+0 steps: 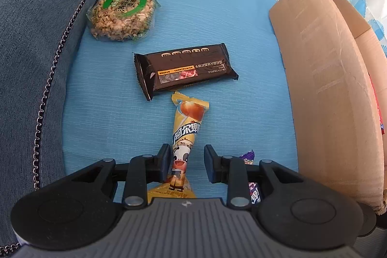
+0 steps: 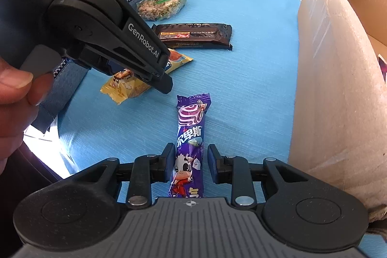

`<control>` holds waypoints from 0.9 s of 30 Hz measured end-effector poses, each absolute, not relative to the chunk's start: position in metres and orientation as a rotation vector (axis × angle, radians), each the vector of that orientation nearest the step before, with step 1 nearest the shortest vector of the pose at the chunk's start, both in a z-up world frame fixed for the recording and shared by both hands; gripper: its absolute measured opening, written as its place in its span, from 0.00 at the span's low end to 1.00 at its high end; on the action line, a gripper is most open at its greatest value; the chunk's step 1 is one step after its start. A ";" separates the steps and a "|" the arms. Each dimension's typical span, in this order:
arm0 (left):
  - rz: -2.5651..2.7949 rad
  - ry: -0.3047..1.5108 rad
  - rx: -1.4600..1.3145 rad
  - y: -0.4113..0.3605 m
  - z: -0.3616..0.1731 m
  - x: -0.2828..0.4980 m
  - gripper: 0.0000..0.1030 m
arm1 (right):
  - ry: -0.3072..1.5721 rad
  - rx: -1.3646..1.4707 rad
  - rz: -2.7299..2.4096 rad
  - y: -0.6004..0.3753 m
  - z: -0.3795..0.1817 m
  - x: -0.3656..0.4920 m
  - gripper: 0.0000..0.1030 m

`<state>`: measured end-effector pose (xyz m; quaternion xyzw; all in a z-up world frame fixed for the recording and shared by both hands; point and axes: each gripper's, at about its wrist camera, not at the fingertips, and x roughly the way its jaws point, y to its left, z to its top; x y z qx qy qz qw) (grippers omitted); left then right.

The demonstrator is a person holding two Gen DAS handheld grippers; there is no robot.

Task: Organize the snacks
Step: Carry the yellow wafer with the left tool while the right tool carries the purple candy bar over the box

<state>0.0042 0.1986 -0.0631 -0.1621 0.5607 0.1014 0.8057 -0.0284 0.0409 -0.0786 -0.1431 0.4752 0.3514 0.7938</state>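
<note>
Covering the seat, blue fan-print cloth beside denim cushion.

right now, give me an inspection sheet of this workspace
surface: blue cloth, white fan print at far edge
job's things: yellow snack and purple snack lie flat; dark bar and rice cake beyond; cardboard box on the right, open
clutter: nothing seen
grippers: left hand-held gripper open astride yellow snack; right hand-held gripper open astride purple snack
cables: nothing seen
surroundings: blue cushion with chain trim, on the left
</note>
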 end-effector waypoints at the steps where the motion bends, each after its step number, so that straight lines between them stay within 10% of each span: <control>1: 0.218 1.199 -0.345 0.199 -0.063 0.004 0.29 | 1.017 -0.312 0.752 0.041 -0.078 -0.029 0.26; 6: 0.220 1.191 -0.352 0.203 -0.062 0.002 0.11 | 1.007 -0.306 0.749 0.038 -0.076 -0.029 0.21; 27: 0.279 0.857 -0.407 0.210 0.007 -0.018 0.10 | 0.569 -0.191 0.823 0.001 0.017 -0.045 0.17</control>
